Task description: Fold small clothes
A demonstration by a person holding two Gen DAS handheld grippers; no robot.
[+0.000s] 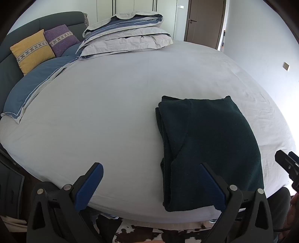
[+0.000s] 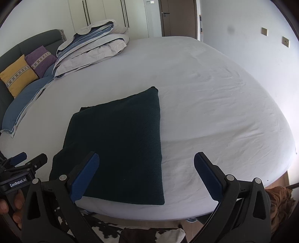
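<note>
Far left, against a dark grey upholstered headboard (image 1: 22, 28): a mustard-yellow square cushion with an embroidered band (image 1: 32, 51), then a purple cushion with the same kind of band (image 1: 60, 40) touching its right side. Below them lies a blue pillowcase with pale piping (image 1: 33, 86), flat on the bed. Right of the cushions sits a stack of folded grey and blue bedding (image 1: 129, 35) near the head of the bed.

Left gripper (image 1: 151, 184): blue-padded fingers spread wide apart, holding nothing, hovering over the near edge of the pale grey fitted bed sheet (image 1: 112, 104). Its right finger overlaps the near left part of the garment in the left wrist view; contact cannot be told.

Dark green folded fleece garment (image 1: 211, 142) lies flat on the sheet by the near edge, folded into a rough rectangle, layered folds showing along its left side.

Right gripper (image 2: 146, 174): fingers also wide apart, empty, left finger over the garment's near corner, right finger over bare sheet.

Beyond the bed: white wardrobe doors (image 2: 104, 13), a brown wooden door (image 2: 179, 16), a white wall with two switch plates (image 2: 264, 31). Under the bed edge, a brown-and-white cowhide rug (image 1: 149, 233).
</note>
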